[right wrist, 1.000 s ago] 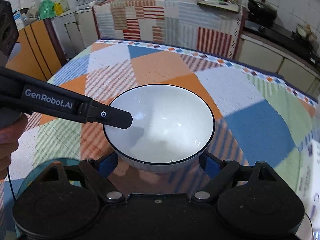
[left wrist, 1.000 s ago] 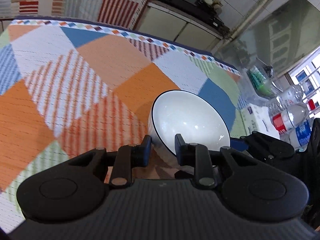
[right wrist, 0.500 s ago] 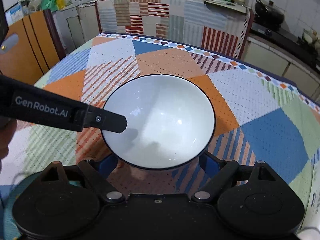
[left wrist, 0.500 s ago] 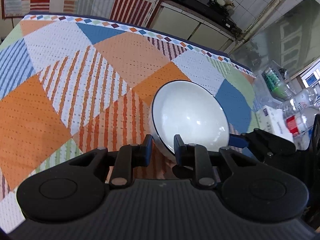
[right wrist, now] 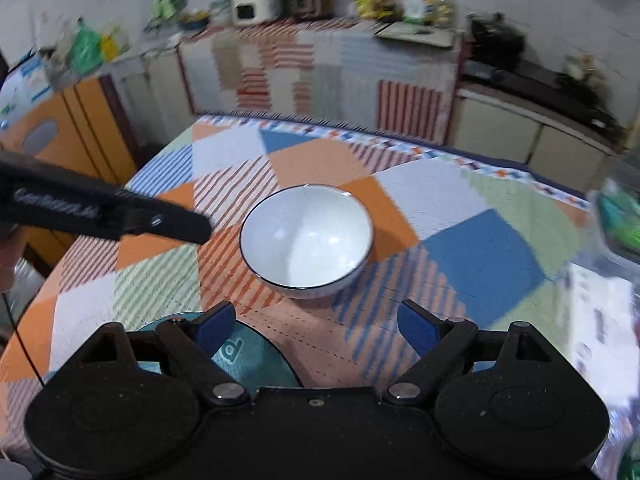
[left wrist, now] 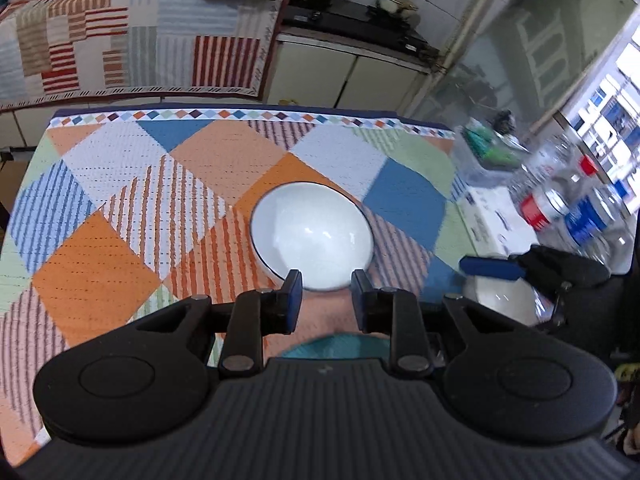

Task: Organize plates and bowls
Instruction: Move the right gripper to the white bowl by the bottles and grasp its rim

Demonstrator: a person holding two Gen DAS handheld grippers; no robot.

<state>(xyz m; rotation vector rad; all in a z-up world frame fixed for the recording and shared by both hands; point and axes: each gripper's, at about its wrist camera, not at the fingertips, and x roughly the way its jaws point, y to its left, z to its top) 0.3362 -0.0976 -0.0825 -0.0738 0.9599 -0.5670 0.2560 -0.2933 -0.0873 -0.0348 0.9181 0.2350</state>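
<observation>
White bowl [right wrist: 307,240] sits upright, mouth up; left hand-held gripper [left wrist: 326,289] opening empty, right hand-held gripper [right wrist: 316,326] spread.

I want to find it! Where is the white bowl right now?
The white bowl sits upright near the middle of the patchwork tablecloth, just beyond both grippers' fingertips in each wrist view, with no jaws touching it.

bowl [right wrist: 307,240]: white glazed ceramic, glossy, thin dark rim | tablecloth [left wrist: 192,184]: woven patchwork cloth, matt, dotted weave | left gripper [left wrist: 325,295]: matt black plastic body, ribbed top, blue pads, small metal pivot pins | bottles [left wrist: 576,208]: clear glossy plastic | plate [right wrist: 248,356]: teal, smooth, slight sheen
</observation>
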